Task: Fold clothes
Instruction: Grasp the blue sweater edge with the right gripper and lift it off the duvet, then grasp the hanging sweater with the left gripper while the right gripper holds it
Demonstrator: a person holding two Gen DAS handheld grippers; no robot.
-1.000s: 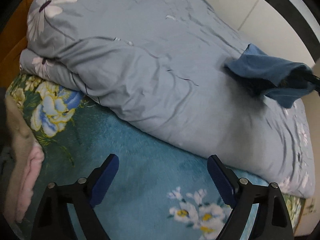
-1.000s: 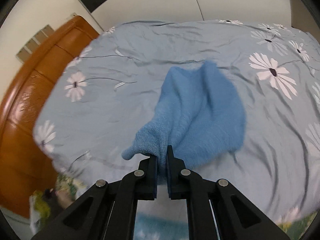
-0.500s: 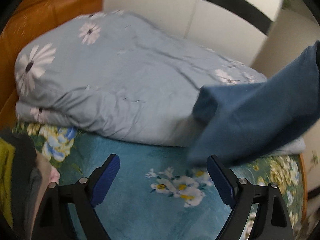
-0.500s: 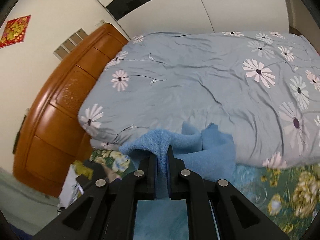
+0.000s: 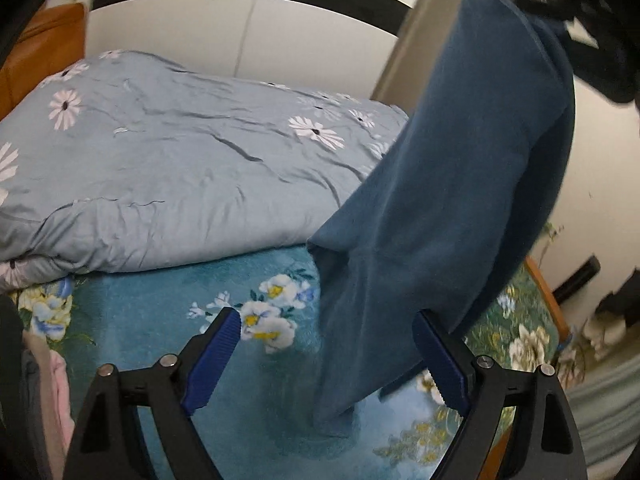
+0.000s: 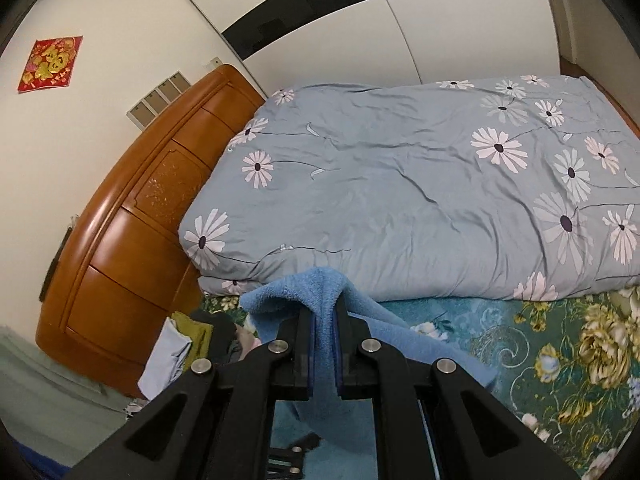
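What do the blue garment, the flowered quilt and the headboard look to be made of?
Blue garment: soft fleece or terry, going by its fuzzy, looped nap. Flowered quilt: smooth woven fabric, likely cotton, matte with fine creases. Headboard: wood or wood veneer with a glossy varnish, judging by its sheen.

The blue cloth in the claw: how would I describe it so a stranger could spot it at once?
Start at the bed with its grey-blue daisy-print duvet. In front of it, over the teal flowered bedspread, the right claw is shut on a plain blue fleecy cloth that hangs down, its lower end on the bedspread. It alone is unpatterned; the bedding around it bears flowers.
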